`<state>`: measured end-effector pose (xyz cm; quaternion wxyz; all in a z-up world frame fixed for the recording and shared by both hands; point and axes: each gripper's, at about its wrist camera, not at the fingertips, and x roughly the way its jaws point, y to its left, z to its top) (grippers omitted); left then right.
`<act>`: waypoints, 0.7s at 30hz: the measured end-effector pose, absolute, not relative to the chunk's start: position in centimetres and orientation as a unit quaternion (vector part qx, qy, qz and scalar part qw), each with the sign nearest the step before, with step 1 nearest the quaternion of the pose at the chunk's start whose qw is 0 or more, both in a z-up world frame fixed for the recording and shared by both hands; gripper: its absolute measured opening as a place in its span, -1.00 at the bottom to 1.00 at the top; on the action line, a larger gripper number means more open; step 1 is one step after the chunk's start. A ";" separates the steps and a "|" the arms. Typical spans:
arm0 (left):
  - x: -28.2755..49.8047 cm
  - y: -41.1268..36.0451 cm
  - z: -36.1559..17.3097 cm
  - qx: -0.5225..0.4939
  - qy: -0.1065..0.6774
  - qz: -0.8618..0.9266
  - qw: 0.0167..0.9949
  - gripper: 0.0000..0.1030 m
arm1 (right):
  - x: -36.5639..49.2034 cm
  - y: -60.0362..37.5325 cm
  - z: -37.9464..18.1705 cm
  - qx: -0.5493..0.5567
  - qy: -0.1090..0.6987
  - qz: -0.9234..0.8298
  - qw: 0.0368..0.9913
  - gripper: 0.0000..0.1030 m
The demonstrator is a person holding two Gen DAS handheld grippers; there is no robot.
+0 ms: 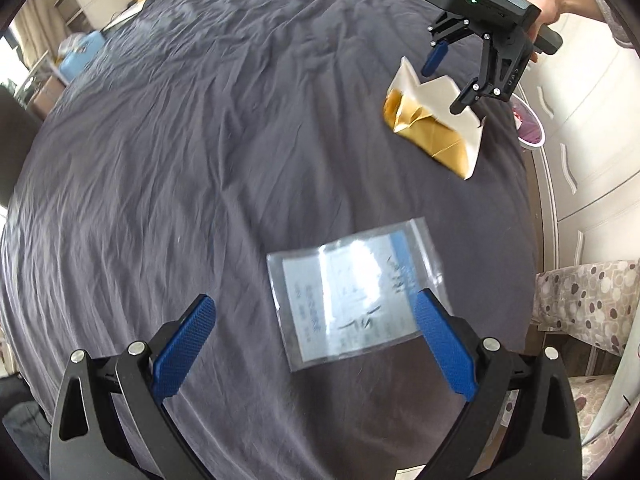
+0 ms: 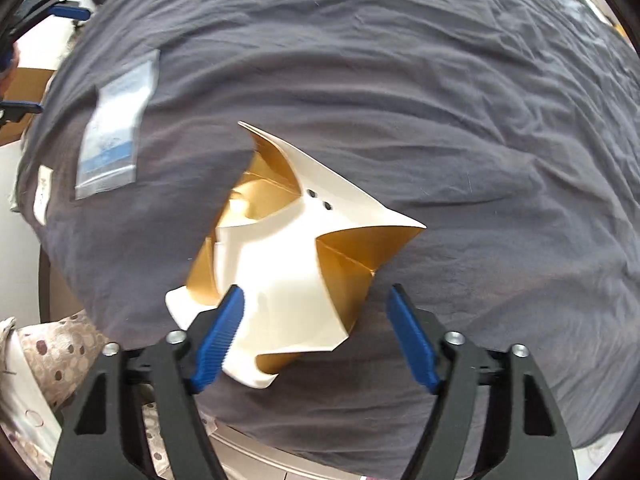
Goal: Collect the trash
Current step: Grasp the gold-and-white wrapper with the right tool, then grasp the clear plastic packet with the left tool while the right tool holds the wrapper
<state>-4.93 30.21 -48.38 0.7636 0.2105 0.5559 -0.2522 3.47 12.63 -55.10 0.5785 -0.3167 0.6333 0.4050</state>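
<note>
Trash on the bed (image 1: 200, 152) consists of two items lying on the dark grey sheet: a crumpled gold-and-white carton (image 2: 296, 264) near one edge, and a flat clear plastic bag (image 1: 352, 304) with a printed label inside, set well apart from it. The right gripper (image 2: 316, 332) has its jaws apart, straddling the near end of the carton; contact cannot be confirmed from either view. The left gripper (image 1: 316, 348) also has its jaws apart, poised above the near edge of the bag. The carton appears light and thin-walled; it is likely to fold further under pressure, so a grip across a creased ridge or doubled flap is advisable. The bag appears slick, limp and flush with the sheet; a pinch at one edge or corner is the probable hold, with some risk of gathering the fabric beneath.
</note>
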 end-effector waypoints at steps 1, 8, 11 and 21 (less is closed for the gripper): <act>-4.8 30.4 -48.5 0.207 0.557 -0.250 0.765 0.90 | 3.5 12.7 -55.4 -0.317 0.637 0.404 0.576 0.23; -3.8 31.6 -49.8 0.191 0.558 -0.247 0.768 0.90 | 3.7 12.7 -57.3 -0.344 0.650 0.398 0.549 -0.87; -3.1 31.6 -50.8 0.190 0.558 -0.248 0.769 0.90 | 3.7 12.6 -57.3 -0.341 0.647 0.403 0.551 -0.91; -1.8 31.0 -54.6 0.159 0.561 -0.273 0.765 0.68 | 3.7 12.0 -57.8 -0.324 0.658 0.412 0.541 -0.91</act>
